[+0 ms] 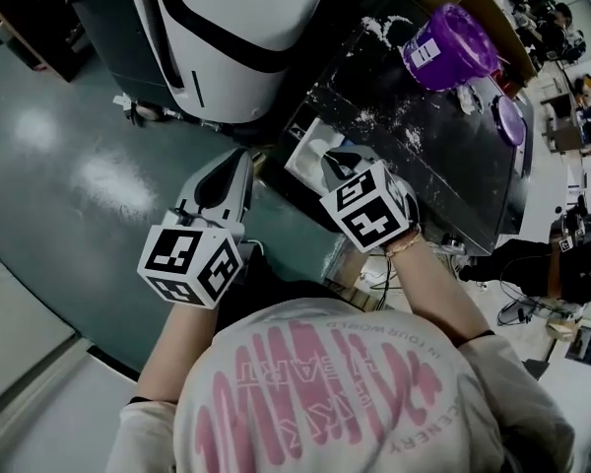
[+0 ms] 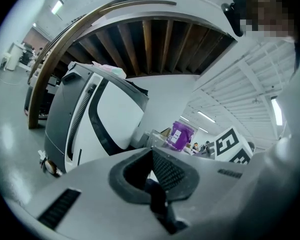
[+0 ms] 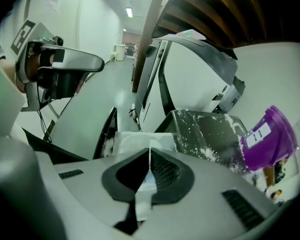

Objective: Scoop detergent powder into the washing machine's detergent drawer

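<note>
My right gripper [image 1: 333,162] [image 3: 150,156] points steeply down over the open white detergent drawer [image 1: 311,152] [image 3: 135,140]. Its jaws are shut on the thin white handle of a scoop [image 3: 146,186]; the scoop's bowl is hidden. My left gripper [image 1: 238,158] [image 2: 151,156] hangs to its left, beside the drawer, with its jaws shut and nothing clearly between them. The white washing machine [image 1: 236,28] [image 2: 110,119] stands just beyond both. A purple detergent tub [image 1: 448,45] [image 3: 269,139] sits open on the black tabletop [image 1: 443,170].
White powder is spilled across the black tabletop [image 3: 205,129]. The tub's purple lid [image 1: 509,119] lies near the table's right edge. Grey-green floor [image 1: 69,166] spreads to the left. Cluttered desks and cables fill the right side.
</note>
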A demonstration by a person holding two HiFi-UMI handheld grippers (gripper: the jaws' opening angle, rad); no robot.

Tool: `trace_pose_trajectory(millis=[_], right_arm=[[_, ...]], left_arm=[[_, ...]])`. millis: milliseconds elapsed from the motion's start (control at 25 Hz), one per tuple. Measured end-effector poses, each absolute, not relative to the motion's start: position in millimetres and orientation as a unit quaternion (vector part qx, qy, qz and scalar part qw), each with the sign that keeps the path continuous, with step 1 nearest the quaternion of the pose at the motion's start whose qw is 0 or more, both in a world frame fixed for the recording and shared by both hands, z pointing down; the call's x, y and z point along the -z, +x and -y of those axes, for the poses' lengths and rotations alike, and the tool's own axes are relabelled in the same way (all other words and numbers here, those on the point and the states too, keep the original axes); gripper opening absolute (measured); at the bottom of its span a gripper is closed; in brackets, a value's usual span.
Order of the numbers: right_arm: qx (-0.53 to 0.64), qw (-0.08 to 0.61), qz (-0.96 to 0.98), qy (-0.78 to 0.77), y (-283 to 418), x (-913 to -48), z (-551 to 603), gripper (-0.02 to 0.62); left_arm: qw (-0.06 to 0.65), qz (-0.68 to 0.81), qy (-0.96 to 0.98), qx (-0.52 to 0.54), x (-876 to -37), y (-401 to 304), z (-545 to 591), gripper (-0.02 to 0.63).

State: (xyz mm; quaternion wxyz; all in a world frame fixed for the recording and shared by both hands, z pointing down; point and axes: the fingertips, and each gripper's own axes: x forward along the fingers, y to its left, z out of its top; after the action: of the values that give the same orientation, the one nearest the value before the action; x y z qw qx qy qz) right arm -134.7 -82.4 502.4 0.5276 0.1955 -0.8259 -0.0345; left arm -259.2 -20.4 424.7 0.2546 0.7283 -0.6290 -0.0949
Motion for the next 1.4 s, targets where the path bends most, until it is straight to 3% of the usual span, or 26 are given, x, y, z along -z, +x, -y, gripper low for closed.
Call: trace_pose_trajectory(millis=[440,680,1400], right_arm=[[0.108,0.518,0.821,0.214,-131,-492,95,0.005],[0.140,0.512,0.816,0.227,-131,-485,95,0.005],[0.291,0.534,0.767,0.204,-139,-482,74,0.005]], left_arm=[[0.264,0.658,0.699,0.091,-427,-257,6,0.003],[0.227,0.679,0.694,0.076,-421,-258,-3,0.003],[0.213,0.720,0.654,0.090,-406,-265,-37,0.002]])
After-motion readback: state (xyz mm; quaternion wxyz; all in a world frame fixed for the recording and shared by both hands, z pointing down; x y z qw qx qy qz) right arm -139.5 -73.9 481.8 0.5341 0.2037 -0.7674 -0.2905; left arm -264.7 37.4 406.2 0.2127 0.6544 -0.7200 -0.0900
